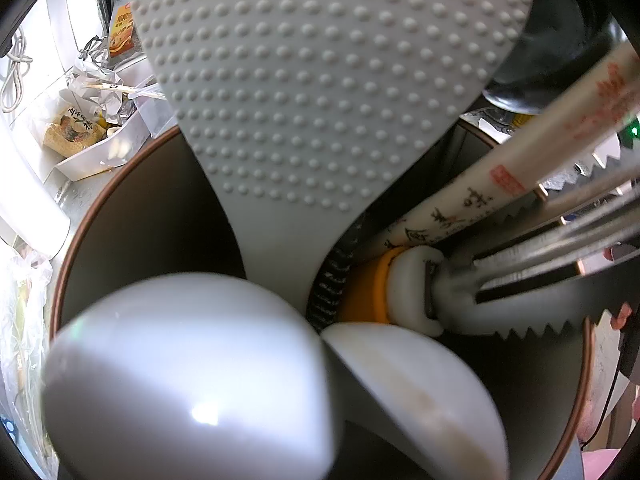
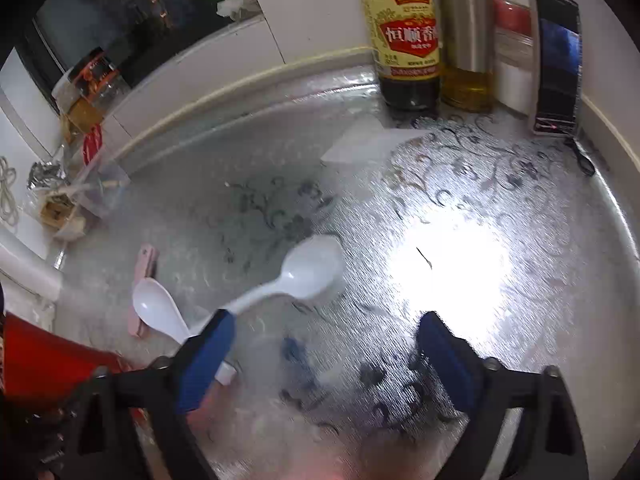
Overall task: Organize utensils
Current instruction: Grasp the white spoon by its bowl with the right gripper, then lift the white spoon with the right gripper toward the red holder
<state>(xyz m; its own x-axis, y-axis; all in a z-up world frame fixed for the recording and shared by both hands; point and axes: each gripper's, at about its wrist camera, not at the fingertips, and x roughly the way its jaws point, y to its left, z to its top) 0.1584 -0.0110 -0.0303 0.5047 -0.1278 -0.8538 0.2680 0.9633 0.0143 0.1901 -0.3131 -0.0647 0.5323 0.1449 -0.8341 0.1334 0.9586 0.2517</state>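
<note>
In the left wrist view a brown utensil holder (image 1: 132, 208) fills the frame. It holds a grey dimpled rice paddle (image 1: 320, 92), two white spoons (image 1: 188, 372), chopsticks (image 1: 532, 168), a whisk (image 1: 560, 248) and serrated tongs (image 1: 568, 308). The left gripper's fingers do not show. In the right wrist view my right gripper (image 2: 326, 338) is open above the patterned counter (image 2: 480, 208). A large white spoon (image 2: 308, 270) lies in front of the left finger (image 2: 204, 360). A smaller white spoon (image 2: 154, 308) lies to its left on a pink object (image 2: 144, 264).
A vinegar bottle (image 2: 406, 40), an oil bottle (image 2: 466, 40) and a dark phone-like slab (image 2: 558, 60) stand along the back wall. A cluttered tray with foil and packets (image 2: 60, 204) sits at the left; it also shows in the left wrist view (image 1: 92, 120). A red object (image 2: 44, 356) is at lower left.
</note>
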